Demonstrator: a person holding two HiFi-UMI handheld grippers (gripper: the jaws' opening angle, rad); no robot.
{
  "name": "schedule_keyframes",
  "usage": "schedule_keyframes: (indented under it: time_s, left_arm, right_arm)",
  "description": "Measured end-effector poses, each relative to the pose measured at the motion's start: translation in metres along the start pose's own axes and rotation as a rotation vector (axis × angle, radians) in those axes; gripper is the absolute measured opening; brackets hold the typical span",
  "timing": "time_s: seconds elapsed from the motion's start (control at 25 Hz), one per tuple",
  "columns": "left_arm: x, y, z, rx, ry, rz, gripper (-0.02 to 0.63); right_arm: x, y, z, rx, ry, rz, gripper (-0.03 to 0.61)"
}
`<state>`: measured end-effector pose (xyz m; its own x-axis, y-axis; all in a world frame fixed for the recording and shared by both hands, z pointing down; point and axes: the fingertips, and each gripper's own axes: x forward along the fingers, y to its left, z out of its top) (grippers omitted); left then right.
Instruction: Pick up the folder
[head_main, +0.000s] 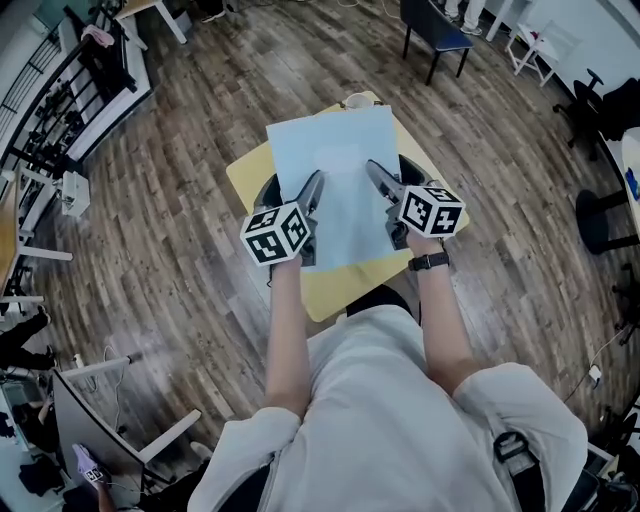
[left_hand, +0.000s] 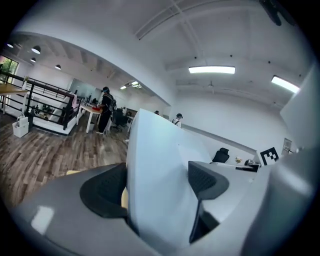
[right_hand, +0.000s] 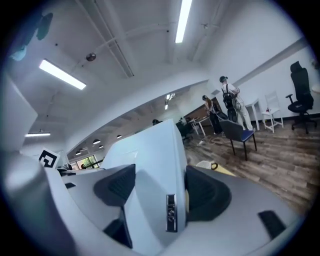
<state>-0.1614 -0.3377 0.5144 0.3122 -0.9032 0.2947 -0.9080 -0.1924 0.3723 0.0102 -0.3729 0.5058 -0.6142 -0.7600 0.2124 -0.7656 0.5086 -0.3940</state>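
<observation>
Yellow table (head_main: 338, 292), folder (head_main: 335, 150) gripped by left claw (head_main: 316, 182), right claw (head_main: 376, 172)

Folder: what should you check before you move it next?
1. Left gripper shut on the folder: ok.
2. Right gripper shut on the folder: ok.
3. One gripper on each side of the folder: ok.
4. Folder lifted off the table: ok, it seems to hang above it.
5. Cup at the table's far edge clear of the folder: cannot tell, the folder hides part of it.
</observation>
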Motion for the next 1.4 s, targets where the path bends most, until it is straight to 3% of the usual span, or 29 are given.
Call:
schedule_keyframes:
  time_s: [0.28,0.56,0.88,1.12,1.4]
  left_arm:
    - [-0.023,-0.027,0.075,0.073,-0.182,-0.054,0.391]
    - [-0.052,-0.051,0.155,0.227,-0.327,-0.07,0.393]
    - [-0.088,-0.075,0.229,0.34,-0.496,-0.092,0.393]
    - [-0.108,-0.089,0.256,0.378,-0.568,-0.093,0.393]
    - [-0.115,-0.095,0.254,0.364,-0.592,-0.094,0.393]
  right_arm:
    - [-0.019,0.039,0.079,-0.142,-0.142,0.027,0.333]
    - [-0.028,0.077,0.143,-0.167,-0.296,0.071,0.333]
    - [-0.044,0.123,0.213,-0.239,-0.46,0.128,0.333]
    - [-0.057,0.14,0.238,-0.283,-0.53,0.144,0.333]
    - [-0.067,0.144,0.242,-0.311,-0.537,0.148,0.333]
